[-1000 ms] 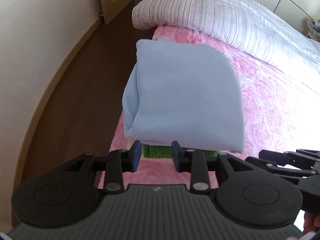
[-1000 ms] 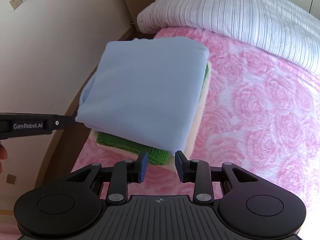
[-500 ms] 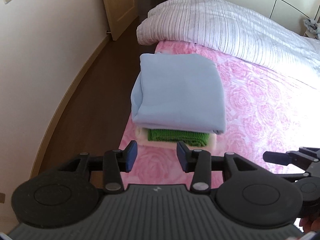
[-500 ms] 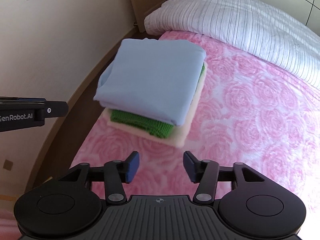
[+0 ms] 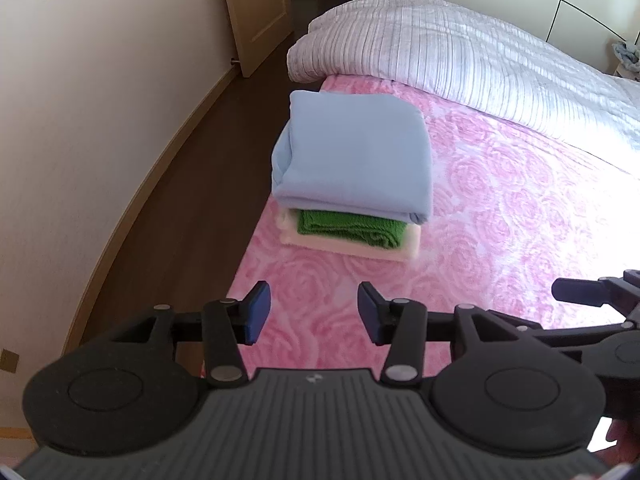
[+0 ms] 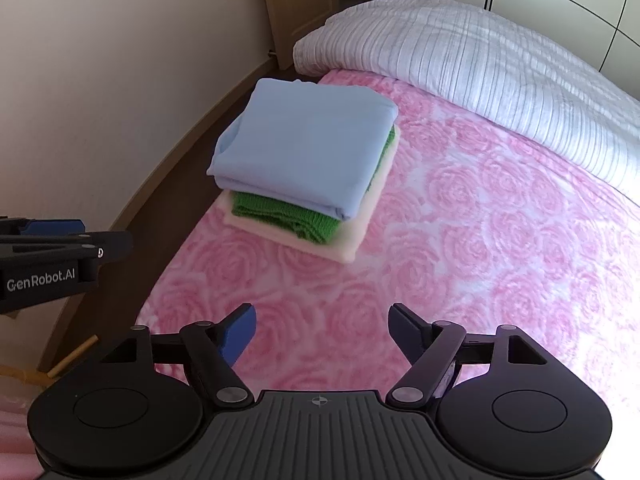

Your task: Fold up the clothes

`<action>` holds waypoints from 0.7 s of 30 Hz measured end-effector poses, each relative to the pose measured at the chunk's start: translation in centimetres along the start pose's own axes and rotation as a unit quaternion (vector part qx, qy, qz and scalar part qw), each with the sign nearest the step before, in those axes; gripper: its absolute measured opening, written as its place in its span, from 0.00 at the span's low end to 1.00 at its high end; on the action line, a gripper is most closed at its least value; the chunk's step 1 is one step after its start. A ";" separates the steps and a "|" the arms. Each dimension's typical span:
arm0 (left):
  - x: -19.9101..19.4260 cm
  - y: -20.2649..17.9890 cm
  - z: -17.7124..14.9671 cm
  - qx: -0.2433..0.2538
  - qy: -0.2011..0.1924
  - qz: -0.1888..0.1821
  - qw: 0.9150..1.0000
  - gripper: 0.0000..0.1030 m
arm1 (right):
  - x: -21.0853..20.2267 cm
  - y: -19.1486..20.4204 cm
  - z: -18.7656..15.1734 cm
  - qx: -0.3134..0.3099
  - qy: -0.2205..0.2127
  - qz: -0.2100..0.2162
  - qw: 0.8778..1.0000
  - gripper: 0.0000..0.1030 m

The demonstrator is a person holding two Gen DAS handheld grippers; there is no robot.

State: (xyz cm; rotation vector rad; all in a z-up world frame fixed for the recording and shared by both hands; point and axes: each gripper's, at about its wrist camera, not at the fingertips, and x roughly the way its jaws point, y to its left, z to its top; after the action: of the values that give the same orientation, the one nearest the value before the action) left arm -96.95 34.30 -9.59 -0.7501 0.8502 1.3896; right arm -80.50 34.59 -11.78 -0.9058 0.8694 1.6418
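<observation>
Three folded clothes lie in one pile near the left edge of the bed, on the pink rose blanket [image 6: 480, 240]. On top is the light blue garment [image 6: 304, 148], folded to a thick rectangle. Under it is the green knitted piece [image 6: 288, 216], and at the bottom is the cream piece [image 6: 356, 236], which shows at the front and right side of the pile. Behind the pile a white striped quilt [image 6: 460, 52] lies across the bed. To the left of the bed are the dark wooden floor [image 5: 180, 200] and the pale wall [image 5: 100, 80].

Both tools are well apart from the pile and touch no cloth. The left gripper [image 5: 314, 312] is opening its jaws, and nothing is between them. The right gripper [image 6: 322, 334] is also opening, its jaws already wide and empty over the blanket.
</observation>
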 end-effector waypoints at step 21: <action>-3.2 -6.5 -0.8 -0.033 -0.028 0.036 0.998 0.56 | -3.9 -5.1 -1.5 -0.031 -0.021 0.005 0.999 0.75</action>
State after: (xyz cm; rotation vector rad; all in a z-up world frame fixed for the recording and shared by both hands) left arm -90.49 31.63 -7.51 -0.7341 0.7975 1.5014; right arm -74.54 32.67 -9.58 -0.9071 0.7995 1.6977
